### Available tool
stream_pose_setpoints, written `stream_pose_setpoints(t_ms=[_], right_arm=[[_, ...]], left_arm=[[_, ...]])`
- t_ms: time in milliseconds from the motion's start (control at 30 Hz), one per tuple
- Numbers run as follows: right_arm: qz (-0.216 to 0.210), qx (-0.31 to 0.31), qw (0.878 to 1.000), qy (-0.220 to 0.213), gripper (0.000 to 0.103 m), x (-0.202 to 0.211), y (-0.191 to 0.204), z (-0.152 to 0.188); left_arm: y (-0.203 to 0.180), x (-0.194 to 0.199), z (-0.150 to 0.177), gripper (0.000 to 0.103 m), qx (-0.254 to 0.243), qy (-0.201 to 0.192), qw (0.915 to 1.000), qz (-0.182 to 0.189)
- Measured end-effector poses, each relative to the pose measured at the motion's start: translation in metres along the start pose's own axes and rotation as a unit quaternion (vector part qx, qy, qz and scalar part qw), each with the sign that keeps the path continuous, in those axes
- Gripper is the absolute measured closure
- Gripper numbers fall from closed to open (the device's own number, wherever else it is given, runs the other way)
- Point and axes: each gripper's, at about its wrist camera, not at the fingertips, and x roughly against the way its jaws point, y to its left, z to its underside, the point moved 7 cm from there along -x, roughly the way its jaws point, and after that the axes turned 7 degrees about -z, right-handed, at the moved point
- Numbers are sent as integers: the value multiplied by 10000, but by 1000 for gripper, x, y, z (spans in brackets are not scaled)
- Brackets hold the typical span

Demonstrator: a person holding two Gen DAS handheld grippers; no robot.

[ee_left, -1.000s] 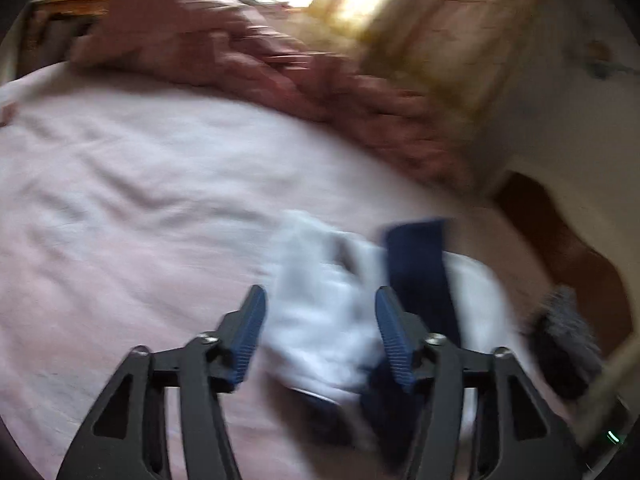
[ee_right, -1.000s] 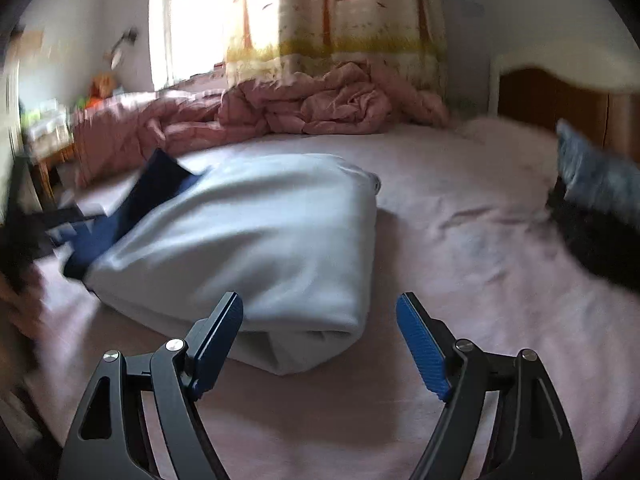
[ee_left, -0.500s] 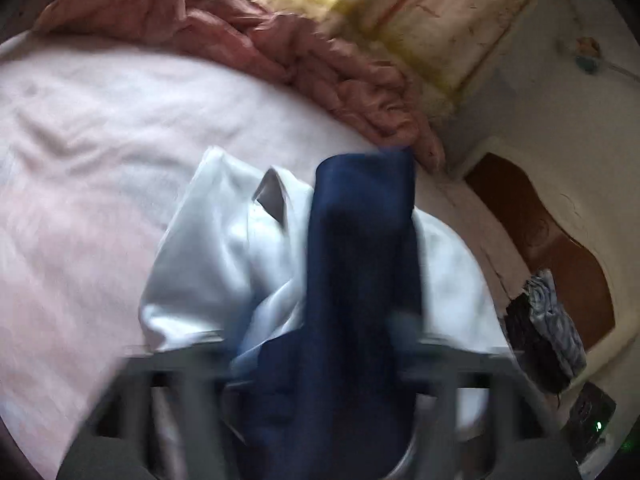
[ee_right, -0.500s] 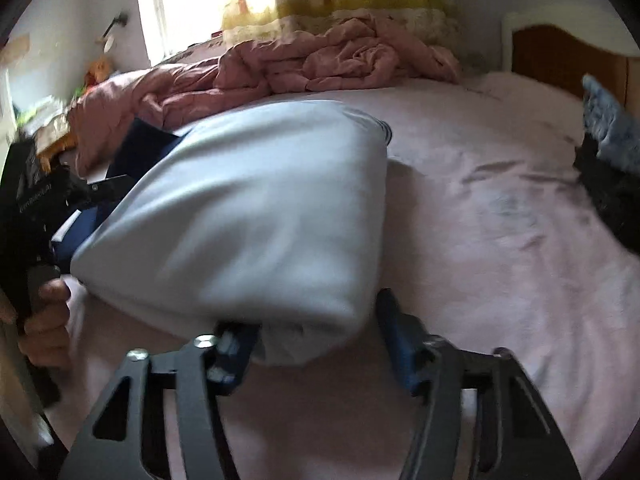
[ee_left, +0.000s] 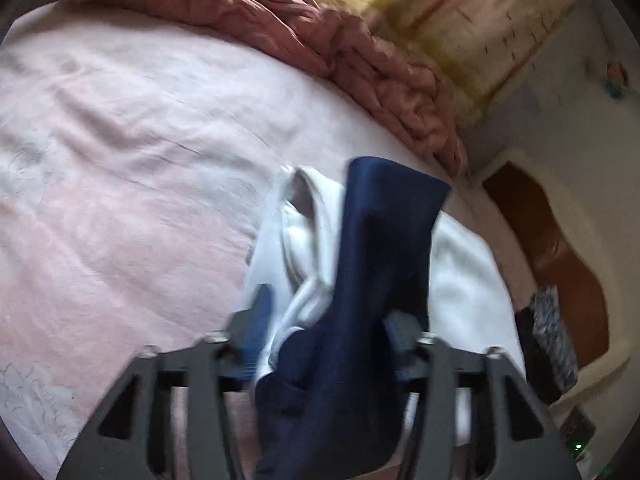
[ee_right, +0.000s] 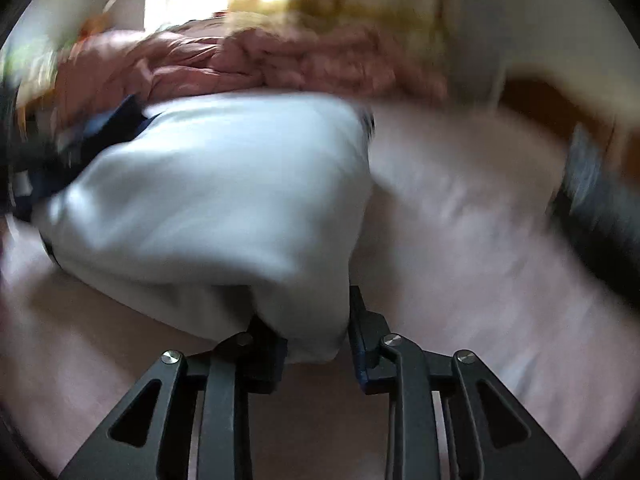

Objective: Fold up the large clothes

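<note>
Item: white-and-navy garment (ee_right: 224,200), bundled mid-bed (ee_left: 120,140). Left gripper (ee_left: 324,328) clamped on its navy end; right gripper (ee_right: 316,328) clamped on a white corner. Step: lifting to fold or move. Next: level, even carry.

The garment (ee_left: 464,280) is showing pale white, with a navy panel (ee_left: 384,248) running down its middle. The sheet (ee_left: 120,152) is lying soft pink, faintly traced with line drawings near the left edge. The quilt (ee_left: 328,40) at the far side is glowing dusty rose. The curtain (ee_left: 472,12) is hanging cream and yellow with reddish streaks. The headboard (ee_left: 556,248) at right is showing brown. Both grippers (ee_left: 328,332) (ee_right: 316,332) are black with blue pads (ee_left: 256,320).
</note>
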Motion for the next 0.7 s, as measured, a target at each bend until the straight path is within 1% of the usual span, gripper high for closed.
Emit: stream_pose_setpoints(t_ms=[33,67,100,133,167,200,267,300,367,400,467,500,533,567,600,633,667,700], right_arm=[[-417,-424,9982,41,70,1,-10,3],[-735,-742,9945,37,62,5,-18,6],[-1021,-986,9899,24,49,11,-26,9],[-1110,-1101,9877,2,44,14,-31,11],[-1006,-1187,9878,-30,36,19,-39,12],[-878,-1179,9891,-52,34,22,-43,14],[-826,-1086,9906,-133,34,29,-42,13],[-817,-1073,9906,-248,34,35,-42,9],[-883,-962,9903,-481,34,49,-36,1],[-923,-806,9901,-683,34,62,-30,-5],[-826,-567,9892,-1071,34,78,-19,-21],[-705,-488,9902,-1106,34,81,-15,-27],[-503,-464,9927,-992,34,75,-13,-36],[-412,-529,9944,-816,34,66,-13,-41],[-439,-693,9954,-492,34,50,-14,-44],[-515,-842,9947,-270,34,39,-16,-42],[-547,-976,9937,-92,33,27,-20,-39],[-451,-1027,9937,61,24,16,-25,-34]], left_arm=[[2,4,-3,29,63,-68,10000,-13],[2,8,-6,25,65,-166,9998,-43],[2,13,-9,24,8,-280,9996,-85],[1,18,-12,23,-60,-381,9992,-114],[-2,23,-13,22,-136,-478,9987,-142],[0,27,-14,22,-197,-534,9982,-175],[-4,32,-15,20,-297,-678,9967,-321],[-2,34,-16,20,-301,-764,9959,-375],[-1,38,-18,18,-306,-958,9933,-564],[-1,39,-19,18,-358,-1006,9923,-634],[-4,36,-20,18,-508,-982,9913,-713],[-4,33,-20,18,-536,-959,9910,-760],[-3,29,-19,17,-559,-911,9904,-875],[1,22,-18,17,-596,-817,9883,-1144],[7,18,-16,17,-644,-782,9829,-1536],[15,17,-16,13,-706,-893,9708,-2111],[21,21,-15,11,-740,-1156,9571,-2551],[24,26,-15,11,-737,-1358,9494,-2734]])
